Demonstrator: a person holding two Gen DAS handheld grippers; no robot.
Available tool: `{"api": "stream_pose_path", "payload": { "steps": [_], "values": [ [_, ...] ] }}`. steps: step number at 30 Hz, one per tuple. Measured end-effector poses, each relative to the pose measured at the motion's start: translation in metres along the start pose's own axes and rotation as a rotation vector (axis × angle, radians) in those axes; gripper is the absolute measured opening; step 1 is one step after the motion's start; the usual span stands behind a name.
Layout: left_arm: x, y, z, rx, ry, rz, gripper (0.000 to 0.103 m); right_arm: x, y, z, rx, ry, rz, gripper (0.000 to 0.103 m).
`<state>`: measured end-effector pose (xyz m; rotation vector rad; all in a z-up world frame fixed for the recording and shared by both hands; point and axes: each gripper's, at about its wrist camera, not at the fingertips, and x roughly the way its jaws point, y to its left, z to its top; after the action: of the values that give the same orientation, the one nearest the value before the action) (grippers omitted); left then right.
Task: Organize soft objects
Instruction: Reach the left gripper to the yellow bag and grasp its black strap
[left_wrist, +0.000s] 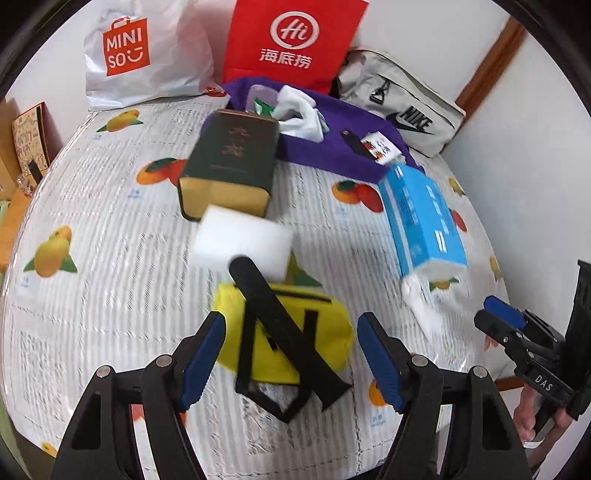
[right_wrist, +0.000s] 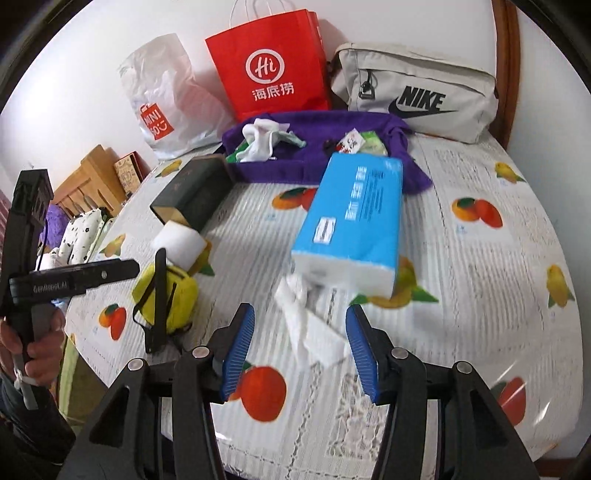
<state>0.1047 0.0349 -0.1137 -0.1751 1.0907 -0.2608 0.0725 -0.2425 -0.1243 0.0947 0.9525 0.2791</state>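
A yellow pouch (left_wrist: 295, 343) with black straps lies on the fruit-print tablecloth (left_wrist: 110, 295). My left gripper (left_wrist: 291, 354) hovers over it, open, its blue pads flanking the pouch without pressing it. A white sponge block (left_wrist: 243, 243) sits just beyond, against a dark green tin (left_wrist: 229, 162). A crumpled white tissue (right_wrist: 310, 328) lies in front of the blue tissue pack (right_wrist: 354, 221). My right gripper (right_wrist: 301, 350) stands open with that tissue between its fingers, not gripped. The purple fabric bin (right_wrist: 314, 162) at the back holds white cloth (right_wrist: 258, 144).
A red paper bag (right_wrist: 269, 62), a white Miniso bag (right_wrist: 166, 103) and a grey Nike pouch (right_wrist: 413, 96) stand along the back wall. Wooden furniture (right_wrist: 85, 181) is off the table's left side. A hand (right_wrist: 40, 347) holds the left gripper's handle there.
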Motion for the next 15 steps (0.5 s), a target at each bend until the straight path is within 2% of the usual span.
{"api": "stream_pose_path", "payload": {
  "steps": [3, 6, 10, 15],
  "values": [
    [0.007, -0.010, -0.008, 0.026, -0.013, 0.000, 0.069, 0.000, 0.001, -0.008, 0.003, 0.002, 0.012, 0.051],
    [0.021, -0.011, -0.009, 0.022, 0.011, 0.037, 0.050, 0.003, 0.000, -0.016, 0.001, 0.009, 0.013, 0.051],
    [0.043, -0.002, -0.013, -0.010, 0.052, 0.062, 0.048, 0.007, -0.004, -0.024, -0.002, 0.011, -0.001, 0.051],
    [0.050, 0.001, -0.013, -0.038, 0.029, 0.044, 0.046, 0.013, -0.012, -0.030, 0.007, 0.014, -0.007, 0.051]
  ]
}}
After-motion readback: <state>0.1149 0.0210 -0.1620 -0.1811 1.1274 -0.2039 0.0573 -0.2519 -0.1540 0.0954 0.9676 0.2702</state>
